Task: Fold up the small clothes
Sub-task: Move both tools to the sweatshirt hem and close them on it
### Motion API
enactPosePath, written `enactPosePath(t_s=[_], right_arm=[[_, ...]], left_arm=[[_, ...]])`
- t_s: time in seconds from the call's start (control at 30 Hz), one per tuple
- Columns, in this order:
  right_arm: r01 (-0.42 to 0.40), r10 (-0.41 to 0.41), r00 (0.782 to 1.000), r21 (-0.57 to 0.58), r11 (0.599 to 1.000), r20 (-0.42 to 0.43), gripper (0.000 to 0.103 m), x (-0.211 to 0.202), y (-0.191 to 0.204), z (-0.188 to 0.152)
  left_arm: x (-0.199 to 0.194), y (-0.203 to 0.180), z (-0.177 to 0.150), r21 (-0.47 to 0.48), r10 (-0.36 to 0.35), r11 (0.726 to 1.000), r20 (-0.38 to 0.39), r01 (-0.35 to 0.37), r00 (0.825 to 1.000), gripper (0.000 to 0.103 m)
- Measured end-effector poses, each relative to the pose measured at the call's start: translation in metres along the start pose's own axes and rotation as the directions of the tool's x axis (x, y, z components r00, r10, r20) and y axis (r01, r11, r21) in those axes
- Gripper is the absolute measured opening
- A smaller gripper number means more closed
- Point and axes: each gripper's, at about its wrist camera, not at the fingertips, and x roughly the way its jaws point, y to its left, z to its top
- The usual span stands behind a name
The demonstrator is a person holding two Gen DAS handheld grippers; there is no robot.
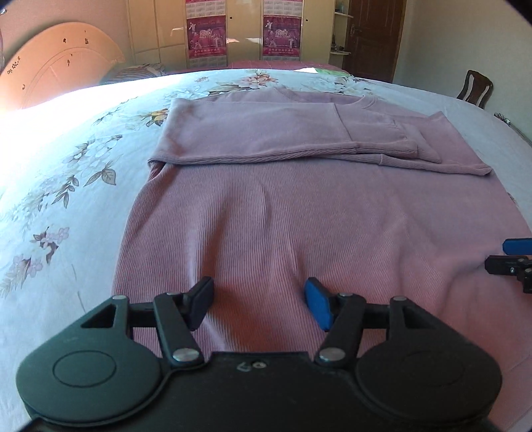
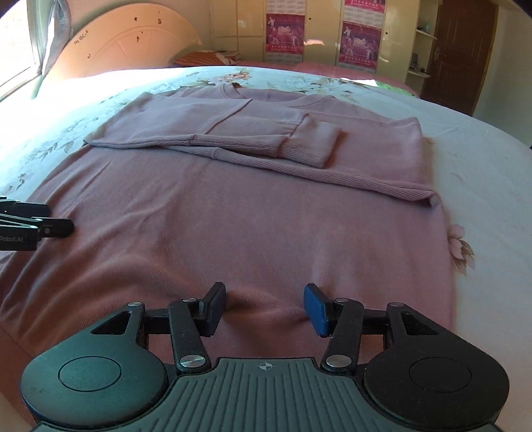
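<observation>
A pink ribbed sweater (image 1: pixel 282 212) lies flat on the bed, with both sleeves (image 1: pixel 266 139) folded across its upper part. It also shows in the right wrist view (image 2: pixel 232 212), sleeves (image 2: pixel 266 139) crossed near the collar. My left gripper (image 1: pixel 261 307) is open, its fingers resting low over the sweater's near hem on the left side. My right gripper (image 2: pixel 264 309) is open over the near hem on the right side. Each gripper shows at the edge of the other's view: the right one (image 1: pixel 513 262), the left one (image 2: pixel 36 226).
The sweater lies on a white floral bedsheet (image 1: pixel 66 186). A wooden headboard (image 1: pixel 56 63) stands at the far left, wardrobes with posters (image 1: pixel 246 30) behind, a dark door (image 1: pixel 375 36) at far right and a chair (image 1: pixel 475 88) beside the bed.
</observation>
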Motion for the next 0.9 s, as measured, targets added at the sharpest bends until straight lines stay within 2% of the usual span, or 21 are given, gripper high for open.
enactPosePath(t_s=[0.07,0.13,0.2,0.33,0.43,0.5,0.67,0.73,0.9], right_arm=[[0.022,-0.023,1.0,0.037,0.999,0.002,0.052,-0.009,-0.002,-0.006],[0.003,-0.006,0.999,0.073,0.997,0.044,0.052,-0.028,0.004,-0.01],[0.0,-0.004,0.997,0.061,0.998,0.074,0.052,-0.04,0.021,-0.011],[-0.065,0.062,0.997,0.071,0.995,0.038,0.052,-0.041,0.056,-0.02],[-0.031,0.03,1.0,0.061,0.998,0.003,0.052,-0.041,0.069,-0.034],[-0.004,0.005,1.0,0.073,0.997,-0.013,0.052,-0.044,0.067,-0.05],[0.042,-0.044,0.999,0.119,0.992,0.016,0.052,-0.073,0.058,-0.067],[0.08,-0.08,0.997,0.111,0.991,-0.009,0.052,-0.074,0.057,-0.075],[0.104,-0.102,0.995,0.154,0.983,-0.021,0.052,-0.088,0.05,-0.091]], left_arm=[[-0.01,-0.004,-0.003,0.009,0.001,1.0,0.005,-0.001,1.0,0.058],[-0.024,-0.011,-0.007,0.033,-0.049,0.998,0.04,0.048,0.998,0.059],[-0.032,-0.02,-0.008,0.047,-0.087,0.995,0.057,0.084,0.995,0.059],[-0.037,-0.035,-0.022,0.05,-0.144,0.989,0.046,0.142,0.988,0.059],[-0.033,-0.034,-0.041,0.074,-0.127,0.989,-0.008,0.127,0.992,0.059],[-0.039,-0.027,-0.054,0.087,-0.13,0.988,0.02,0.127,0.991,0.059],[-0.058,-0.02,-0.066,0.094,-0.129,0.987,0.024,0.126,0.991,0.061],[-0.058,-0.017,-0.074,0.102,-0.124,0.987,0.021,0.121,0.992,0.061],[-0.076,-0.005,-0.079,0.056,-0.121,0.991,0.021,0.12,0.992,0.061]])
